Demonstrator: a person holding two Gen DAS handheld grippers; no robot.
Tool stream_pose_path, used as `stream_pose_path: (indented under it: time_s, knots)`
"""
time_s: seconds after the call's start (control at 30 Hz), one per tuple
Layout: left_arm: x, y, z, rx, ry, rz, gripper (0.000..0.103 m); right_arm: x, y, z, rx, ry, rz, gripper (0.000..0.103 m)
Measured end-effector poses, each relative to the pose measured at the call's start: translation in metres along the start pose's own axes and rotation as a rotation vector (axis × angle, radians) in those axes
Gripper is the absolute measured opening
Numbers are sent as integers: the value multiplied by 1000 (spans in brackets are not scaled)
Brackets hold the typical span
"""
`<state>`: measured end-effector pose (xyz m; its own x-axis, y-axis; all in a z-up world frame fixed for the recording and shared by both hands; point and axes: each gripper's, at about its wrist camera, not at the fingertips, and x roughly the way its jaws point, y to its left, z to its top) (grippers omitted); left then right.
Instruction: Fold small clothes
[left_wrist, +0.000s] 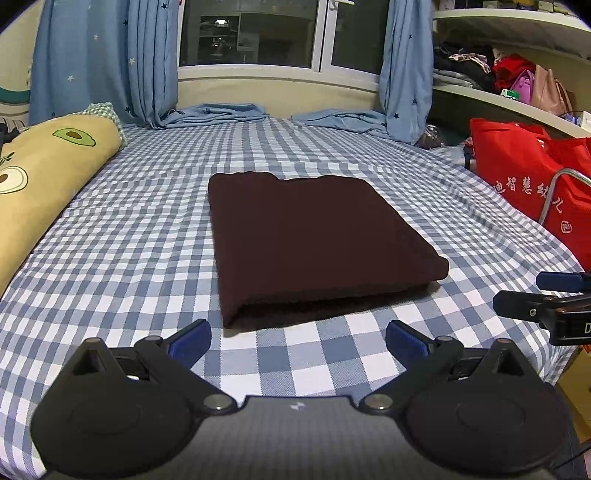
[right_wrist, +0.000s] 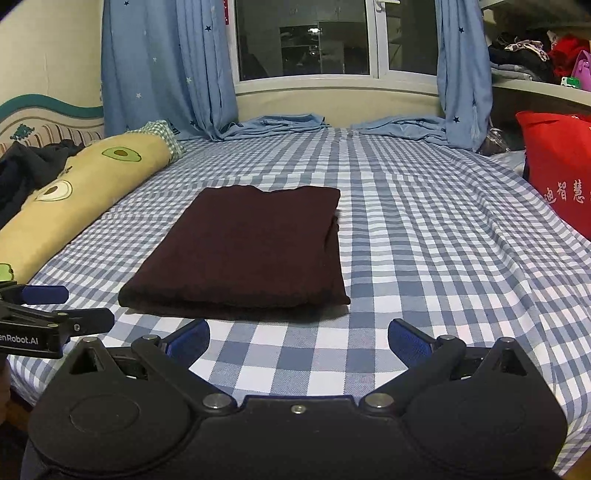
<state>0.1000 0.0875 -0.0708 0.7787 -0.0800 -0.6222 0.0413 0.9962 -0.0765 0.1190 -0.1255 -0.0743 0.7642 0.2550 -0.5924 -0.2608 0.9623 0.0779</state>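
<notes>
A dark brown cloth lies folded in a neat flat square in the middle of the bed. The bed has a blue and white checked sheet. The fold of the cloth faces the near edge of the bed, and its layers sit one on top of the other.

The left gripper hangs low over the sheet, just in front of the cloth. Its blue fingers are spread wide apart and hold nothing. The right gripper hangs beside it, near the front right corner of the cloth. Its fingers are spread wide too, and they are empty. Neither gripper touches the cloth.

A long yellow pillow with avocado pictures lies along the left side of the bed. A red bag stands at the right side. Blue curtains with little stars hang by the window at the far end.
</notes>
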Motion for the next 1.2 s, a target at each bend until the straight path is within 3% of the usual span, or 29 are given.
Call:
stream_pose_path:
  time_s: [0.53,1.2]
  knots:
    - [7,1,4,31,-3,-4,103,13,0,-6,-19,61,9,102]
    - [12,-6,5,68,6,-8,103,7,-1,-9,-16,41,-2,102]
